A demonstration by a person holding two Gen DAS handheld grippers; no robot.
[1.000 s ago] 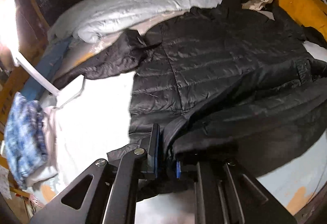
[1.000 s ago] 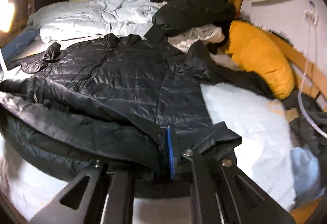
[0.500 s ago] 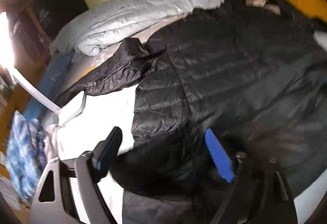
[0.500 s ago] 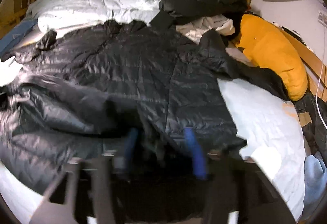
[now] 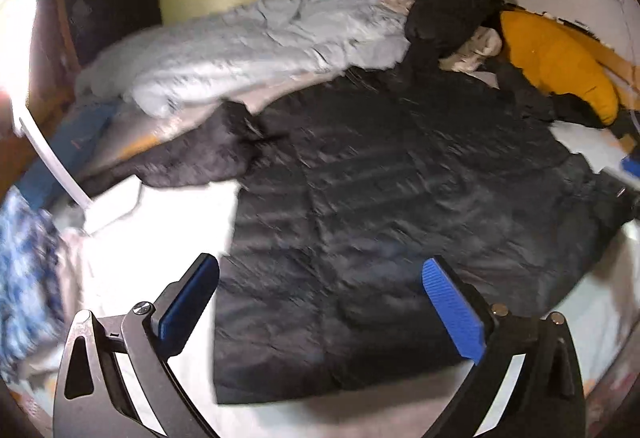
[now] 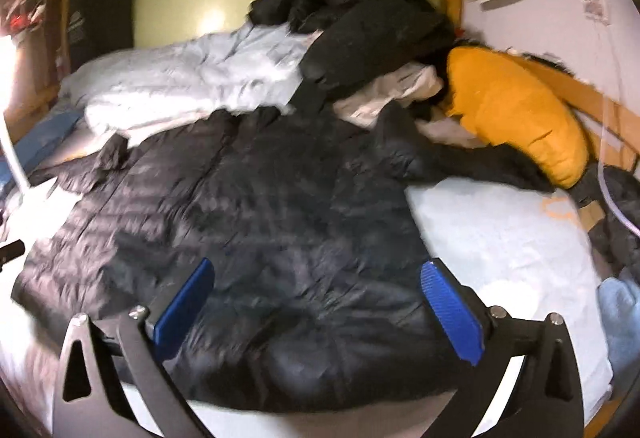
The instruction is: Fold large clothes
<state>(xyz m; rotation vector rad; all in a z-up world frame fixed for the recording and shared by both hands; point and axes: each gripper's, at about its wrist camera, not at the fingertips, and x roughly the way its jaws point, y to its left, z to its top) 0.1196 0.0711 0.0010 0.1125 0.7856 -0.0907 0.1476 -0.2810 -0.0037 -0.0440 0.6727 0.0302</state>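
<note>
A large black quilted puffer jacket (image 5: 380, 198) lies spread on the bed, with one sleeve (image 5: 192, 162) stretched to the left; it also shows in the right wrist view (image 6: 260, 222), where the other sleeve (image 6: 460, 158) runs toward the right. My left gripper (image 5: 320, 278) is open and empty, above the jacket's near left part. My right gripper (image 6: 316, 278) is open and empty, above the jacket's near right part. Both views are blurred by motion.
A pale blue duvet (image 5: 248, 50) lies behind the jacket. A heap of black clothes (image 6: 360, 26) and an orange pillow (image 6: 516, 110) sit at the back right. A blue patterned cloth (image 5: 24, 270) lies at the left edge. The white sheet (image 6: 500, 238) shows at the right.
Both grippers were shut on the jacket's folded-over hem; they have let go, opened wide and drawn back. The jacket now lies flatter on the bed.
</note>
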